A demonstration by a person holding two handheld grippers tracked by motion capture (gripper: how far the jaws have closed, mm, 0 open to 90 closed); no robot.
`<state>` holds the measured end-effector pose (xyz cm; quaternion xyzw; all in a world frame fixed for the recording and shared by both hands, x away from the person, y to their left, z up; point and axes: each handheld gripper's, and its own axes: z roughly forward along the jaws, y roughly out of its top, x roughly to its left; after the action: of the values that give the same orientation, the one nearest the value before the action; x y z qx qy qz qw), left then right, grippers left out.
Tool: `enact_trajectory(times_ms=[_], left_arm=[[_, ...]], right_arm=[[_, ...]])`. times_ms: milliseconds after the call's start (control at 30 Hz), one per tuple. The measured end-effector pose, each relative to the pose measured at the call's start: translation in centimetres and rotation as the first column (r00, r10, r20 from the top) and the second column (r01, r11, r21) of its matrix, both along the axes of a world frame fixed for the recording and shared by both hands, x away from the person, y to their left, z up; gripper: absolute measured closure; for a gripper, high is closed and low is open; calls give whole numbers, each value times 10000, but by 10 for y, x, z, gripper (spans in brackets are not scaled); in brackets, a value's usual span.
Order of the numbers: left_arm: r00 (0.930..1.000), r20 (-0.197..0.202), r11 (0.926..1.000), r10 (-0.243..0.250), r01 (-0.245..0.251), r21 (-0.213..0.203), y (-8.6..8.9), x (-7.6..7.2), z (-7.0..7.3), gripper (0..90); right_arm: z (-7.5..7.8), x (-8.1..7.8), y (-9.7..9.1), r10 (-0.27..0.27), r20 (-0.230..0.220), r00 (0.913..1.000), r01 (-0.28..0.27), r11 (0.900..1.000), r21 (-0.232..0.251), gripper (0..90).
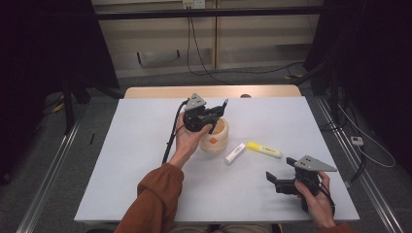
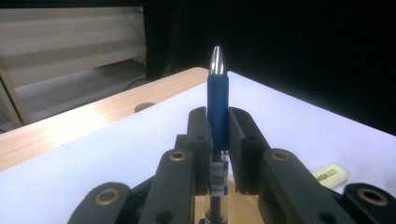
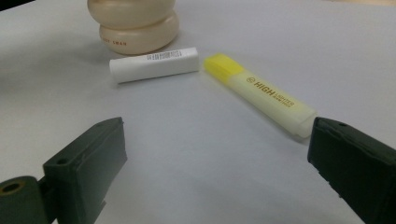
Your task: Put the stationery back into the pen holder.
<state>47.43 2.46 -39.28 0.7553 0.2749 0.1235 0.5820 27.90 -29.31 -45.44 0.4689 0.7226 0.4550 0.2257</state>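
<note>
My left gripper (image 1: 214, 118) hangs over a cream wooden pot (image 1: 217, 141) at mid-table and is shut on a blue pen (image 2: 217, 108). The pen's silver tip points away from the gripper and its clear barrel runs down between the jaws toward the pot's mouth (image 2: 233, 205). My right gripper (image 1: 274, 177) rests low at the table's front right, open, nothing between its jaws. Ahead of it lie a white tube (image 3: 154, 64) and a yellow highlighter (image 3: 259, 93), side by side beside the pot (image 3: 135, 25).
The white table top (image 1: 145, 160) spreads wide around the objects. A strip of bare wood (image 1: 160, 92) runs along the far edge, with a round hole (image 2: 144, 107) in it. Cables hang on the wall beyond. A yellow highlighter (image 2: 330, 174) lies at the left gripper's right.
</note>
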Motion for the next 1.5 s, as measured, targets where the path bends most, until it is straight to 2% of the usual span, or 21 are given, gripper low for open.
enact_trajectory(times_ms=[400,467,533,667,733,800,967,1067,1300,1400,1500], left_arm=[[9992,-349,9993,176,-165,325,11,-1,-6,774],[9986,-468,9992,255,-240,327,13,-1,-5,693],[9986,-445,9988,295,-277,406,15,-1,-3,657],[9966,-613,9973,548,-516,518,19,-2,0,481],[9958,-669,9967,632,-596,544,21,-2,2,434],[9939,-823,9958,734,-685,606,24,-3,5,328],[9916,-773,9883,1037,-939,1203,31,-8,13,157],[9889,-955,9871,1137,-1016,1235,37,-11,15,79],[9893,-819,9805,1206,-1058,1658,53,-24,15,51],[9876,-905,9831,1280,-1143,1431,63,-30,12,52],[9843,-942,9770,1492,-1321,1671,74,-38,9,55]], right_arm=[[0,0,1,7,2,10000,-7,10000,-21,40],[0,0,1,6,2,10000,-6,10000,-23,40],[0,0,0,19,-3,10000,-19,10000,-10,40],[0,0,1,21,-6,10000,-21,10000,-13,40],[0,0,1,37,4,10000,-37,10000,-21,40],[0,0,1,36,9,10000,-36,10000,-25,40],[0,0,1,43,21,10000,-43,10000,-40,40],[0,0,1,44,28,10000,-44,10000,-51,40],[0,0,2,54,17,10000,-54,10000,-74,41],[0,0,2,68,26,10000,-68,9999,-83,42],[0,0,2,68,31,10000,-68,9999,-83,42]])
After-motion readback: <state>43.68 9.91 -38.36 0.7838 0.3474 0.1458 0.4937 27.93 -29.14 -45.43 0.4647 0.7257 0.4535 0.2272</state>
